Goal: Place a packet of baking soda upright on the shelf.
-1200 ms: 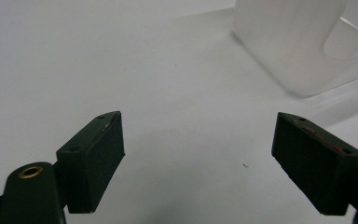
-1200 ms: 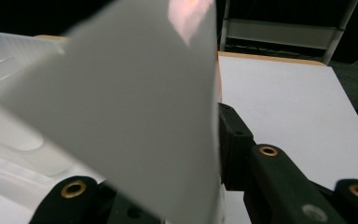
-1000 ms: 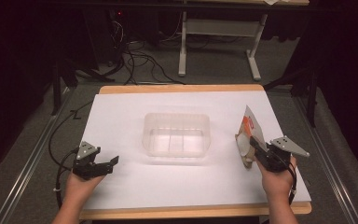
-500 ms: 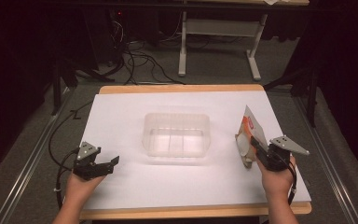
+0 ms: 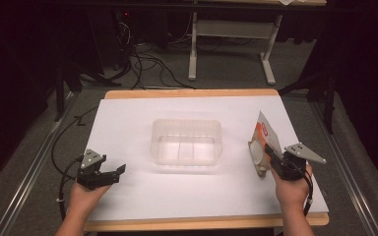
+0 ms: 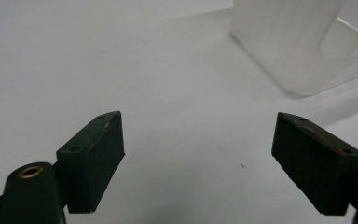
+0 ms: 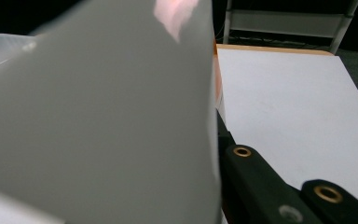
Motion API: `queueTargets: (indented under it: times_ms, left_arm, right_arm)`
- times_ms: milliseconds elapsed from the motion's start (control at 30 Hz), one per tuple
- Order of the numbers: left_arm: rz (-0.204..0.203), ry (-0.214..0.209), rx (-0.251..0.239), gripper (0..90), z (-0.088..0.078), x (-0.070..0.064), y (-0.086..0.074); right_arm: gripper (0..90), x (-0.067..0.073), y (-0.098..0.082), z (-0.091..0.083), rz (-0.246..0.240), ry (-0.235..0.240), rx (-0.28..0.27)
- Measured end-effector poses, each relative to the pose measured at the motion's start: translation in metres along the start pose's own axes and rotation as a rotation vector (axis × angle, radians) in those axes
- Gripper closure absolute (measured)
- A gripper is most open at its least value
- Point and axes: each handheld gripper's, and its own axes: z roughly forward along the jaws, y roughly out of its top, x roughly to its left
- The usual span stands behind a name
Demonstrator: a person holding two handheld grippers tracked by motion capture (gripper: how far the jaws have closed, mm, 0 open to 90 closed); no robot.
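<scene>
Clear plastic tub (image 5: 186, 142) sits mid-table on white sheet (image 5: 128, 118); grey desk frame (image 5: 231, 34) and floor cables (image 5: 142, 64) behind.

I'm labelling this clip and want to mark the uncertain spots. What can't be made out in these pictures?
- Packet, high view: its print is too small to read, and the right tool covers its lower end.
- Packet, right gripper view: so close that it blurs to a grey sheet and hides the left jaw.
- Tub, left gripper view: cut off by the top and right edges.
- Tub, high view: whether it holds anything is unclear through the cloudy plastic.
</scene>
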Motion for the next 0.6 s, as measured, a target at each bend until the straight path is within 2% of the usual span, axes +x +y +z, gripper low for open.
queueTargets:
  times_ms: [600]
  left_arm:
    - [0.0, -0.001, -0.001, 17.1, -0.0011, 0.0013, 0.0001]
  right_arm:
    - [90.0, 0.0021, 0.0023, -0.0094, -0.026, -0.002, -0.042]
